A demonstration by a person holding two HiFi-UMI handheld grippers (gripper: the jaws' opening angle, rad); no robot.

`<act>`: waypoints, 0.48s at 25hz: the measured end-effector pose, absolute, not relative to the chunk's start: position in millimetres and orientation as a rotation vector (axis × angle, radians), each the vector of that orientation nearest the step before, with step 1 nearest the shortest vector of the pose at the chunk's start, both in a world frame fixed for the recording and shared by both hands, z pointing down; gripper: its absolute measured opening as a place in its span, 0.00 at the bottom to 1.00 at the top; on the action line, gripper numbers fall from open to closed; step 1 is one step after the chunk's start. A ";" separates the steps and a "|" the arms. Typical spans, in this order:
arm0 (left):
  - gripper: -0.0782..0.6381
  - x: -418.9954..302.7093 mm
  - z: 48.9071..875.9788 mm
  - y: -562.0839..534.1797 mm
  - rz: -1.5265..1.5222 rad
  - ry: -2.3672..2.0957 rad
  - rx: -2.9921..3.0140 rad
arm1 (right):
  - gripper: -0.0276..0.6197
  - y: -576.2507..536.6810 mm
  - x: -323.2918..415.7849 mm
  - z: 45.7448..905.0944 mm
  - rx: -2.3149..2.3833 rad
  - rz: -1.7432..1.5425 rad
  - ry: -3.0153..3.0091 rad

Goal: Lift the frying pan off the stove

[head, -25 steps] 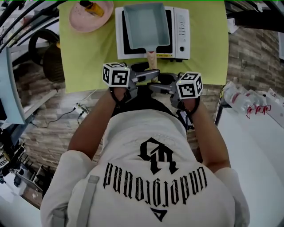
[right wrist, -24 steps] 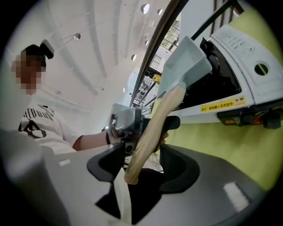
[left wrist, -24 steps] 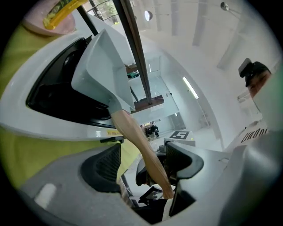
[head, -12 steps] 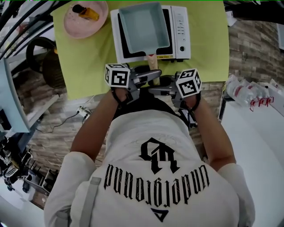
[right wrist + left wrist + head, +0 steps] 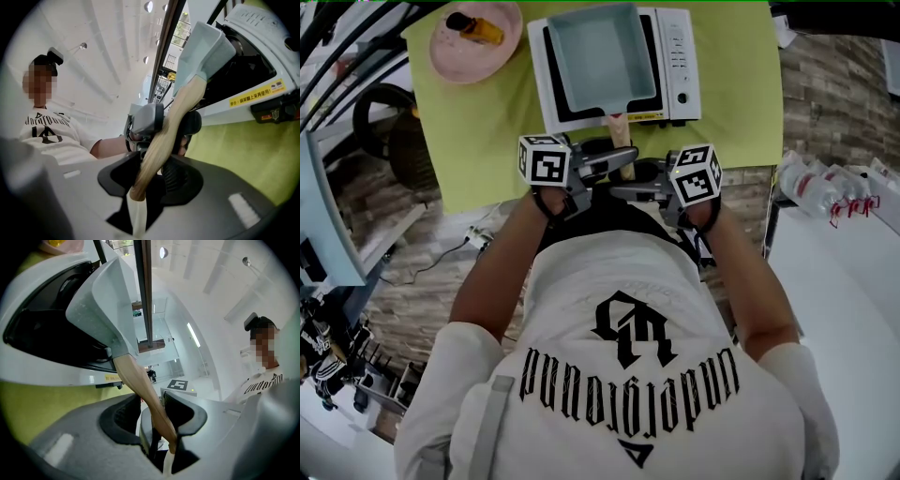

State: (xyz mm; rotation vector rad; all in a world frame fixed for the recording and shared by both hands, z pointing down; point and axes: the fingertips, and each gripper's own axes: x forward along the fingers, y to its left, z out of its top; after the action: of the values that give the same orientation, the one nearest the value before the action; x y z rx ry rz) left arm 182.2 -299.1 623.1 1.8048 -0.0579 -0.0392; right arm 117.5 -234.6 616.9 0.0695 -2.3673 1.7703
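Observation:
A pale blue rectangular frying pan [image 5: 595, 56] sits on a white portable stove [image 5: 677, 56]. Its wooden handle [image 5: 620, 131] points toward me. My left gripper [image 5: 625, 161] comes at the handle from the left and my right gripper [image 5: 628, 189] from the right, so they face each other. Both have just been closing with the handle between their jaws. In the left gripper view the handle [image 5: 150, 394] rests against one pad of the left gripper [image 5: 154, 417], with a narrow gap at the other. In the right gripper view both pads of the right gripper [image 5: 152, 180] touch the handle's end [image 5: 145, 173].
The stove stands on a green mat [image 5: 487, 122] near its front edge. A pink plate [image 5: 502, 52] with a small yellow item lies at the mat's back left. Plastic bottles [image 5: 811, 192] stand on a white surface to the right. Cables run over the floor on the left.
The jaws of both grippers have narrowed around the pan's handle. The hands have stayed nearly where they were, and the pan has not moved on the stove.

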 end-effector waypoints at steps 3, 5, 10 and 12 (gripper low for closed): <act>0.35 181.4 618.6 -296.5 -0.033 -0.050 1.815 | 0.26 -231.9 117.2 612.5 0.060 1.762 -2.380; 0.35 180.5 613.4 -293.5 -0.021 -0.049 1.827 | 0.26 -229.1 117.1 608.6 0.056 1.744 -2.393; 0.35 177.5 598.2 -287.5 -0.005 -0.057 1.864 | 0.26 -222.7 113.7 593.8 0.045 1.703 -2.429; 0.36 176.8 592.2 -284.7 0.014 -0.060 1.882 | 0.26 -220.0 111.7 588.2 0.044 1.694 -2.442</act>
State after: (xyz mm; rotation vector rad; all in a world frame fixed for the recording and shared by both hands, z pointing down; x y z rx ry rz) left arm 176.8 -284.7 592.2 1.8818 -0.0601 0.0139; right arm 111.7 -220.0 588.2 0.0441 -2.4419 1.6942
